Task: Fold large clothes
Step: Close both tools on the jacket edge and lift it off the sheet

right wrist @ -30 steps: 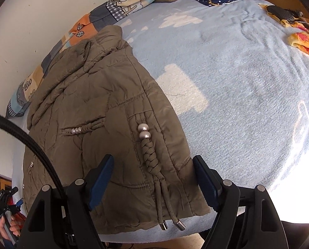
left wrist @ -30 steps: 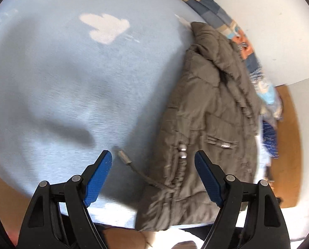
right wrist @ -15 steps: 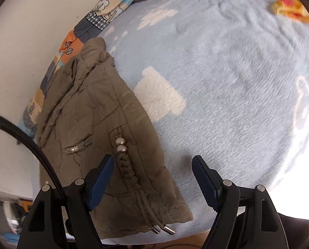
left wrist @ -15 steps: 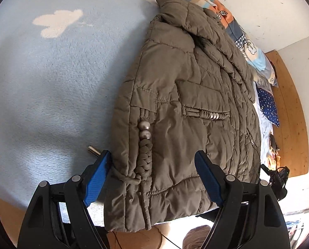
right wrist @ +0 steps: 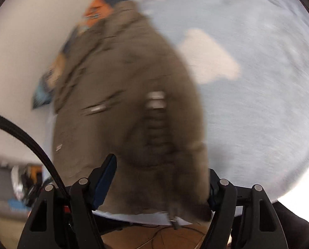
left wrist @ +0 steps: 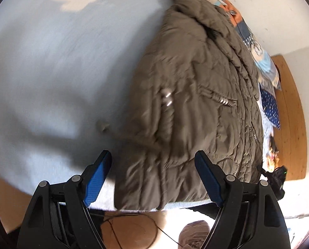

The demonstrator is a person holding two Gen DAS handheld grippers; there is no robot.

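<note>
An olive-brown padded jacket (left wrist: 196, 95) is found laid flat on a light blue blanket (left wrist: 50, 62) covering a bed. In the left wrist view the long axis of the garment runs from the collar at the upper centre of the frame to the hem at the lower centre, the hem lying along the near edge of the bed. The garment occupies the centre and right of that frame; bare blanket fills the left.

The left gripper (left wrist: 153, 178) is seen with its jaws well apart and nothing clamped. The hem is framed between the blue pads, but no contact can be confirmed.

In the right wrist view, which is heavily blurred, the jacket (right wrist: 129, 103) fills the centre of the frame, collar at the upper centre, hem at the bottom. The right gripper (right wrist: 160, 184) is recorded with its jaws closing, the hem corner and a braided drawcord (right wrist: 156, 128) lying between them. The right-hand pad is hidden behind the fabric, so pad contact cannot be determined; no firm grip is evident.

Both grippers are directed at the same hem end. The right gripper is judged the nearer to the cloth. A hem pick-up, for folding toward the collar, is judged to be the step in hand.
</note>
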